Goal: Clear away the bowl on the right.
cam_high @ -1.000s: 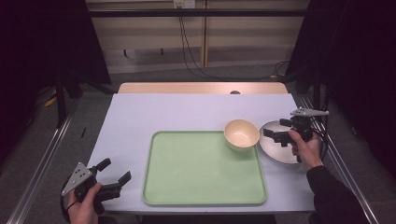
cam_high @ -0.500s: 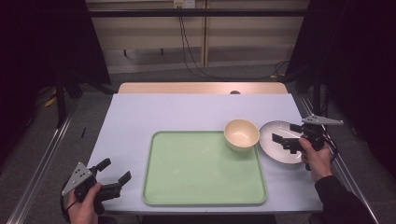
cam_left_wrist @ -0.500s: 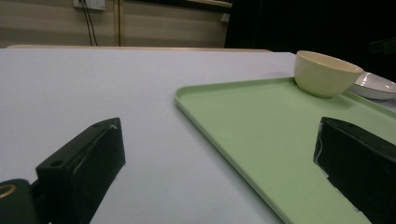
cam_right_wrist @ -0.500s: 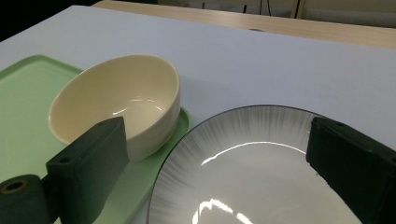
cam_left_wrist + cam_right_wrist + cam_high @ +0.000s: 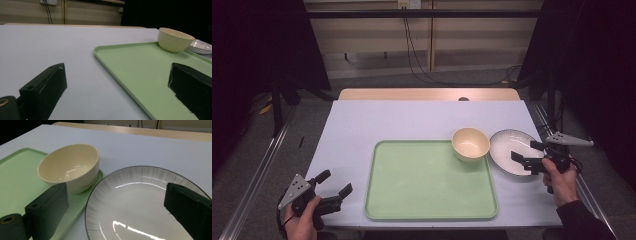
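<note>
1. Your green tray (image 5: 429,182) lies flat on the pale table (image 5: 412,120), its near edge close to the table's near edge. The tray floor is bare apart from its far right corner.
2. The cream bowl (image 5: 470,144) sits upright on that far right corner, its rim just beside the plate (image 5: 507,150). From your right gripper view the bowl (image 5: 68,167) stands at the tray's edge (image 5: 15,180) and the plate's dark rim (image 5: 140,202) comes close to that edge; whether they touch is not clear.
3. The plate rests on the table off the tray's right side, near the table's right edge.
4. Open table runs the full width behind the tray, and a wide strip lies to its left.
5. Your right gripper (image 5: 530,155) hovers over the plate's near right part, jaws spread wide, gripping nothing. Your hand (image 5: 559,182) comes in from the lower right.
6. Your left gripper (image 5: 334,182) sits low at the table's near left corner, pointing toward the tray, jaws wide apart and empty.
</note>
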A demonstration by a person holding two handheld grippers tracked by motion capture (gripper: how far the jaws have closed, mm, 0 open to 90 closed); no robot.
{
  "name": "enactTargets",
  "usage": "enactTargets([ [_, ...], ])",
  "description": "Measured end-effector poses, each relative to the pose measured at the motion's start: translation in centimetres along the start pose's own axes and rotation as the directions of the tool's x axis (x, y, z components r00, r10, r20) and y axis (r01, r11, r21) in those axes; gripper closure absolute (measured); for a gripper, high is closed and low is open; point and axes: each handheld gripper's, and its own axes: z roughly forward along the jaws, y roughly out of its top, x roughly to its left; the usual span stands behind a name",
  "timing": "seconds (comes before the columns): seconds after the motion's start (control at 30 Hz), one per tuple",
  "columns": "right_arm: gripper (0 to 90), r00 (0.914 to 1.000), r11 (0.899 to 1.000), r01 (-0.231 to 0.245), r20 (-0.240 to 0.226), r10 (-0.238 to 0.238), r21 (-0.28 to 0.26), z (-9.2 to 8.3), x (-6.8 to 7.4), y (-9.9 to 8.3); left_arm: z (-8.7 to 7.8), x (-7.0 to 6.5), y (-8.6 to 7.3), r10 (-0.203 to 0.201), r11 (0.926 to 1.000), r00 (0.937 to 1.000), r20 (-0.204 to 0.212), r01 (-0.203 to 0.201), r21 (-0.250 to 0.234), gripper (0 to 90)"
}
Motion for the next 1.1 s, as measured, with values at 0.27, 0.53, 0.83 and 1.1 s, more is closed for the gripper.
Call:
enactTargets([
  [0.27,5.7,0.9999,1.000,-0.010,0.009,0.010,-0.001,-1.8,0.5,-1.1,0.1,0.0,0.0,-0.012,0.9999,0.9999,0.004,0.012,-0.003,2.0],
  [0.53,6.1,0.9997,1.000,-0.010,0.021,0.010,-0.005,-3.0,1.0,-2.5,0.1,-0.1,0.0,-0.014,0.9999,0.9999,0.004,0.014,-0.004,2.0],
  [0.83,7.0,0.9991,0.999,-0.032,0.026,0.032,-0.008,-4.4,0.9,-4.0,0.2,-0.2,0.0,-0.024,0.9996,0.9997,0.004,0.024,-0.011,2.0],
  [1.1,7.6,0.9984,0.999,-0.040,0.039,0.041,-0.013,-5.1,0.5,-4.8,0.1,-0.1,0.0,-0.017,0.9998,0.9998,0.012,0.017,-0.005,2.0],
])
